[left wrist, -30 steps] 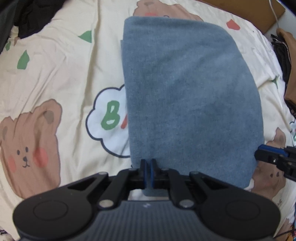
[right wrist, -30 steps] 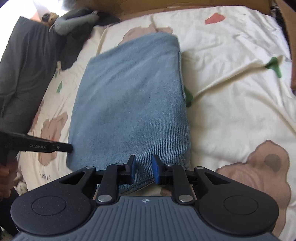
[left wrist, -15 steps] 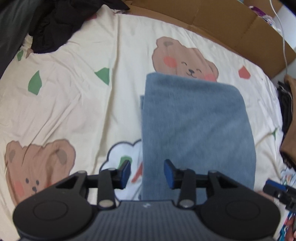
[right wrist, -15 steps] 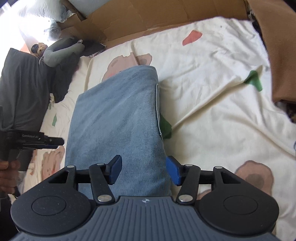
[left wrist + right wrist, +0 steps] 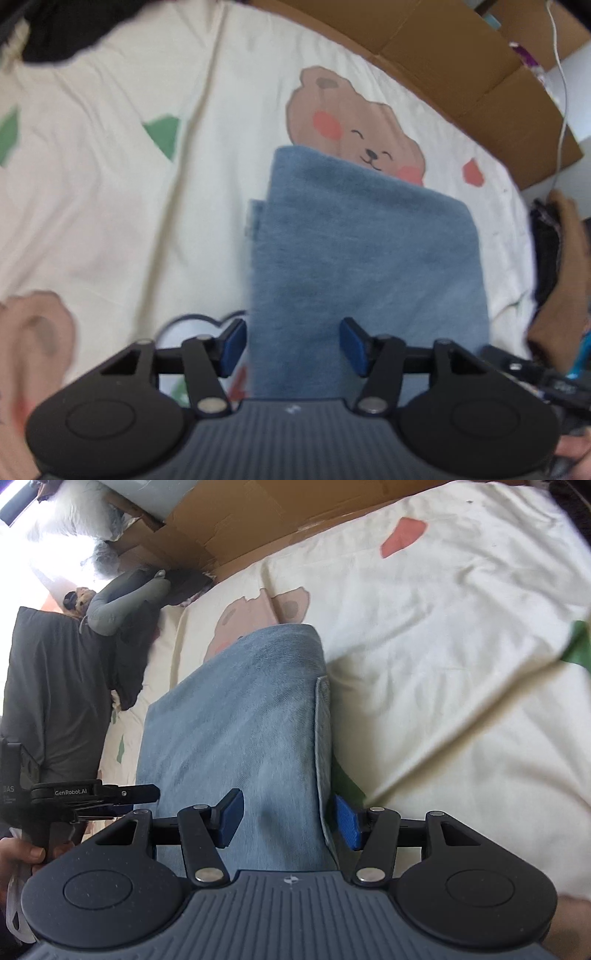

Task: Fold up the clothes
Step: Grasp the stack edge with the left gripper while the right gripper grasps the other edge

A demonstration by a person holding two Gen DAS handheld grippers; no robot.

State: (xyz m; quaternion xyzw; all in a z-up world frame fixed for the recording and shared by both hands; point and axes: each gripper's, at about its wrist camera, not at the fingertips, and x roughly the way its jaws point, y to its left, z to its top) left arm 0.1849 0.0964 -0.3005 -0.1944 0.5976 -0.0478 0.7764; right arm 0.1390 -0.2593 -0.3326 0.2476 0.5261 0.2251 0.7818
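Observation:
A folded blue denim garment (image 5: 362, 266) lies flat on the cream bear-print bedsheet (image 5: 110, 206). My left gripper (image 5: 293, 345) is open above its near end, blue pads spread wide and holding nothing. In the right wrist view the same folded denim garment (image 5: 236, 731) stretches away from my right gripper (image 5: 290, 825), which is also open with its pads apart over the cloth's near edge. The left gripper (image 5: 147, 794) shows at the left of that view, held by a hand (image 5: 22, 856). The right gripper's black body (image 5: 535, 373) peeks in at the lower right of the left wrist view.
Brown cardboard (image 5: 461, 62) lines the far edge of the bed. Dark clothing (image 5: 55, 701) is piled at the left in the right wrist view, with a grey stuffed toy (image 5: 122, 602) beyond it. A brown garment (image 5: 565, 280) and dark items sit at the right side.
Both grippers opened: the left, shut on the garment's near edge a second ago, let go. Both pulled up and back, so the folded denim looks smaller and farther.

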